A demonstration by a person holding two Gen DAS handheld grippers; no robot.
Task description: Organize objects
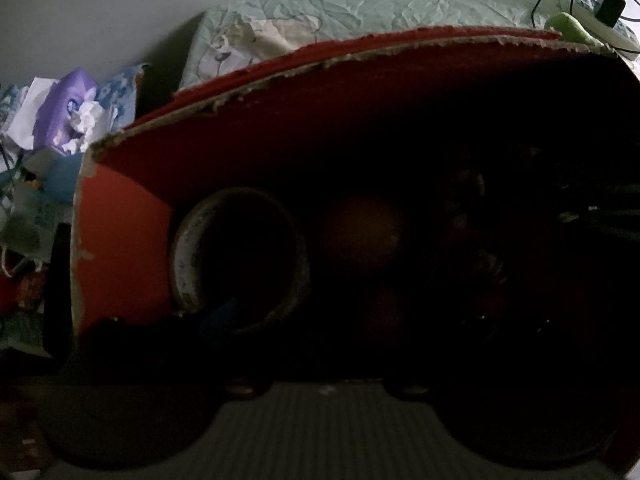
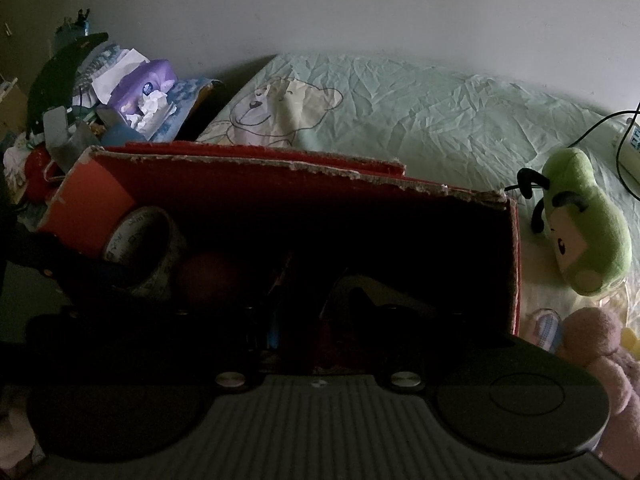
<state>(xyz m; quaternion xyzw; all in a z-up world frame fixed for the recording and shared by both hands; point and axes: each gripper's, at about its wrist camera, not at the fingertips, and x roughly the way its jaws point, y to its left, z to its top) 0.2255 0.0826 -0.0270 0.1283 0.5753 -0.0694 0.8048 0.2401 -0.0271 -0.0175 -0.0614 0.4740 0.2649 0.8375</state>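
A red cardboard box with a ragged, torn rim sits on the bed, and both grippers reach down into its dark inside. At the box's left end a roll of tape leans on edge against the red wall, printed lettering on its pale side. Just beside it, to the right, lies a dim reddish ball. Further right there is a pale, angular thing too deep in shadow to name.

The left gripper points at the gap between tape roll and ball; its fingers are lost in the gloom, so I cannot tell whether it grips anything. The right gripper is just as dark, its state equally unreadable.

Outside the box, off its right end, a green plush toy lies on the crumpled pale-green sheet, with a pink plush near it. A bear drawing shows on the sheet behind the box. To the left, a purple tissue pack tops a heap of clutter. At the far right a white power strip with a black plug lies on the bed.
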